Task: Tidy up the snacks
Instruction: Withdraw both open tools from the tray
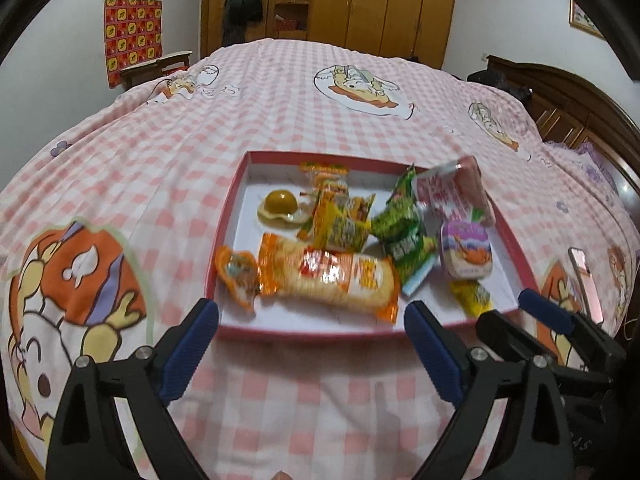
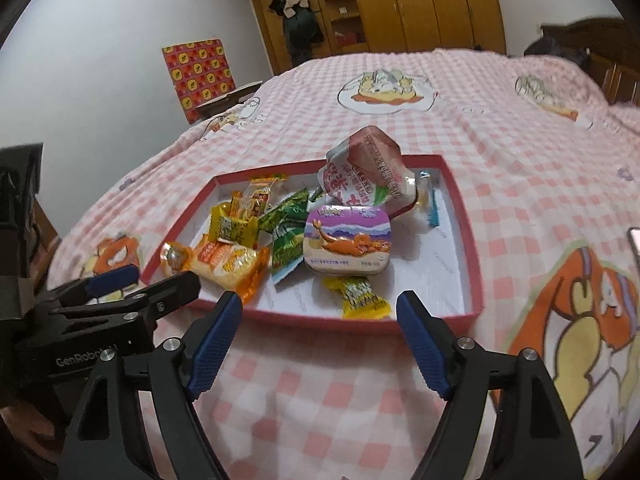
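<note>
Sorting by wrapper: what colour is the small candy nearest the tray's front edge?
Yellow, the small candy; clearest in the right wrist view.

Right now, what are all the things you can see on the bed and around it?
box lid tray: one, red rim, white inside, on the bed
rice cracker pack: one, orange and clear, tray's near left
jelly cup: one, purple lid, tray's right
pink-and-white cup: one, tilted behind the jelly cup
green packets: a few, tray's middle
yellow candy: one, tray's near edge
bedsheet: one, pink checked with cartoons
wardrobe: one, wooden, far wall
phone: one, on the bed, right of the tray
left gripper: open, empty
right gripper: open, empty
</note>
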